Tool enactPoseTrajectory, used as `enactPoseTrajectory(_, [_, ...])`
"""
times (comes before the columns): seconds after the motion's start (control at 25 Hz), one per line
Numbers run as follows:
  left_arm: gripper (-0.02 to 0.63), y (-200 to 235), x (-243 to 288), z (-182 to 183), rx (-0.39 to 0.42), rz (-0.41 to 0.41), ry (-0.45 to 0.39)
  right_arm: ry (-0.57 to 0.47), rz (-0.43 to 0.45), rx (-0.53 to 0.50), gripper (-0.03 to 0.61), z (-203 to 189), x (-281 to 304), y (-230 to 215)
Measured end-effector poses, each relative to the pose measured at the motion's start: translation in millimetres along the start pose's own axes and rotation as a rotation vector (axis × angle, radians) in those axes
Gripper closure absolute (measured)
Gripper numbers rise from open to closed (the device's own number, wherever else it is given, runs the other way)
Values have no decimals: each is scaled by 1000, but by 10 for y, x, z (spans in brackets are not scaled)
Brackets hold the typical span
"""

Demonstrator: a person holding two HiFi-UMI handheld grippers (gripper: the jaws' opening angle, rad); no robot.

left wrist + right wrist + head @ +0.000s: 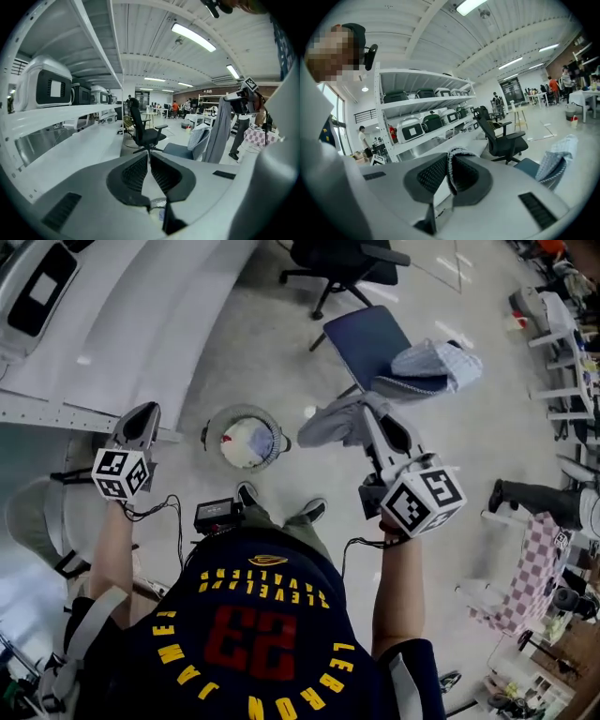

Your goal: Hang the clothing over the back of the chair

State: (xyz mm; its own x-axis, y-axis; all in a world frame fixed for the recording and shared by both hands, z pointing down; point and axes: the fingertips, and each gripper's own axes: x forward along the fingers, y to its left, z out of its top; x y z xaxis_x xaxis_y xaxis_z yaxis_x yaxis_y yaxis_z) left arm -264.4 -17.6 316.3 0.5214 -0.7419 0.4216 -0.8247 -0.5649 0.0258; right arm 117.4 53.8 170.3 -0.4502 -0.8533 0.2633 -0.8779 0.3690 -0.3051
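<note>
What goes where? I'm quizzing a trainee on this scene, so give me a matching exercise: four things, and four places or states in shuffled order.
Things:
1. grey garment
2. pale shirt
3. basket
4. left gripper

Places or states:
A. on the floor by the person's shoes
B. draped on the blue chair back
C. empty, beside the white shelf
D. pinched in the right gripper fingers

Pairs: 1-D, 2-B, 3-A, 4-C.
</note>
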Motion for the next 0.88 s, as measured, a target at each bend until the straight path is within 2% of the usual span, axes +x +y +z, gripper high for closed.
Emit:
enactPoseTrajectory(0.24, [592, -723, 208, 339, 47, -58, -25, -85, -87, 38, 546, 104, -881, -572])
enactPoseTrajectory(0.6, [592, -2148, 686, 946, 129, -184, -74, -143, -223, 76, 546, 112, -2177, -1458])
enactPoseTrajectory(0.88, [592, -3198, 1053, 1149, 178, -270, -104, -177, -328, 78, 546, 43, -3112, -2146])
